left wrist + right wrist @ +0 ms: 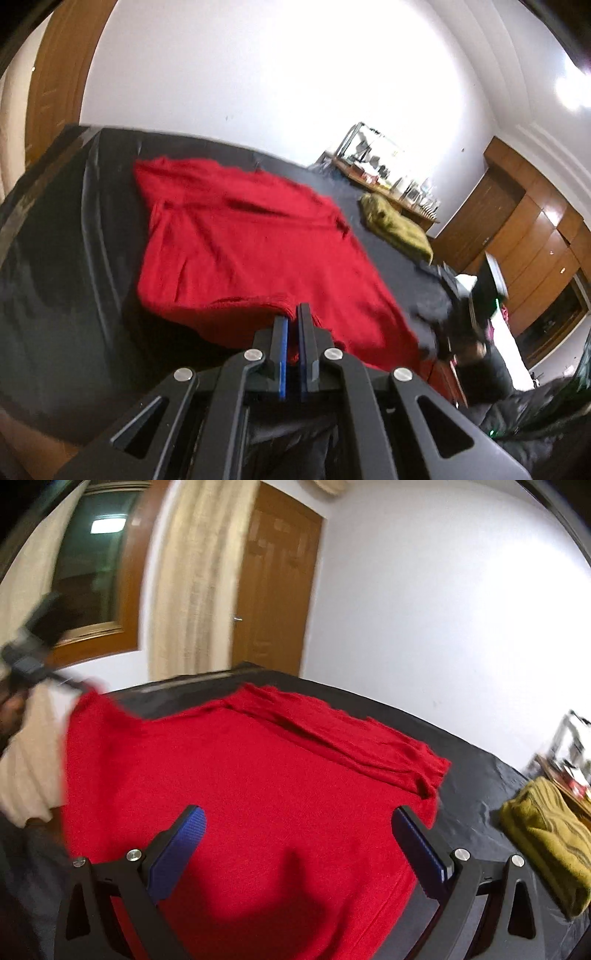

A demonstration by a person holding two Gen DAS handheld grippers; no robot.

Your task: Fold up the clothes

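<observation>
Red garment (258, 794); olive garment (546, 842); black table cover (66, 236).

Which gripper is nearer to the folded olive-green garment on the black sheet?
Right. The right gripper hangs open beside the folded olive-green garment; the left gripper pinches the red sweater's hem, farther off.

This is looking like a room in a home, most likely a bedroom. A wooden door (277, 590) and a pale curtain (192, 590) beside a window (88, 565) are standing along a plain white wall (443, 609). Wood-panelled wardrobes (535, 236) are lining another side, a cluttered wooden shelf (388, 184) is sitting against the wall, and a dark sheet (74, 240) is covering the broad, bed-like surface.
</observation>
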